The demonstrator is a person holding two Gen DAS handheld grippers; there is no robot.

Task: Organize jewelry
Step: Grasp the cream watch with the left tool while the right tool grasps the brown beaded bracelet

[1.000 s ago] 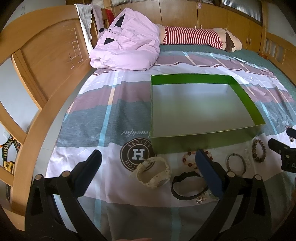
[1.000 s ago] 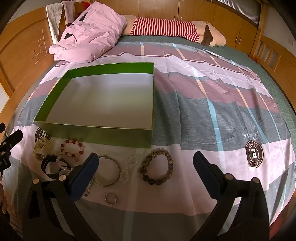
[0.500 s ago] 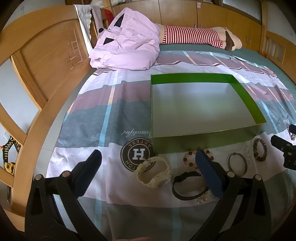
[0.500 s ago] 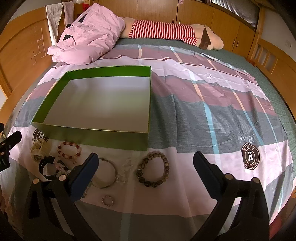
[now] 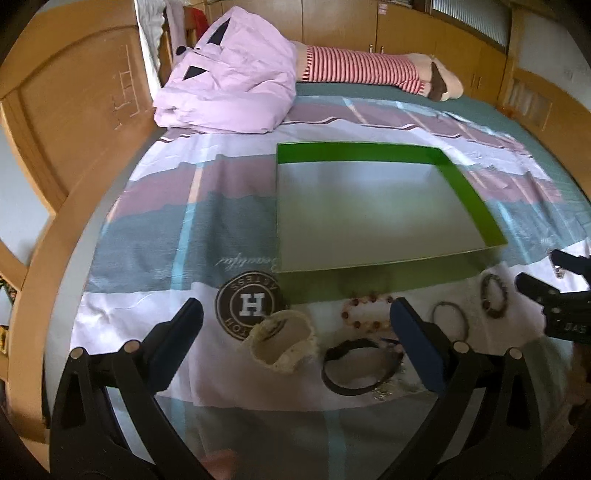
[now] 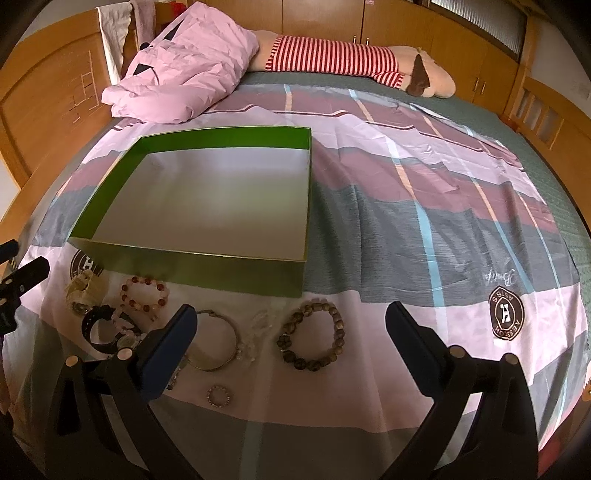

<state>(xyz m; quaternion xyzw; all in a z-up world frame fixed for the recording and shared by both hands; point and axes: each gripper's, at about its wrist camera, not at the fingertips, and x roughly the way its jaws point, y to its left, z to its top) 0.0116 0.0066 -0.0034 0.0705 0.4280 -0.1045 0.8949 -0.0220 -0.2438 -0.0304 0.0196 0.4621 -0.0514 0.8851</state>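
An empty green box (image 5: 354,153) (image 6: 184,264) lies on the bed. Jewelry lies in a row before its near wall: a cream watch (image 5: 282,341) (image 6: 83,290), a black watch (image 5: 356,365) (image 6: 99,328), a pink bead bracelet (image 5: 365,310) (image 6: 144,293), a metal bangle (image 5: 450,317) (image 6: 214,341), a clear bead bracelet (image 6: 255,334), a brown bead bracelet (image 5: 493,295) (image 6: 312,341) and a small ring (image 6: 218,396). My left gripper (image 5: 295,332) is open above the watches. My right gripper (image 6: 290,332) is open above the bangle and brown bracelet.
A patterned sheet (image 6: 424,229) covers the bed. A folded pink jacket (image 5: 229,85) and a striped plush toy (image 6: 351,62) lie at the far end. A wooden headboard (image 5: 74,122) runs along the left. Wardrobes (image 6: 424,33) stand behind.
Both grippers have pulled back and risen slightly, so the box and jewelry sit a little farther off. Both stay open. Nothing on the bed has moved.
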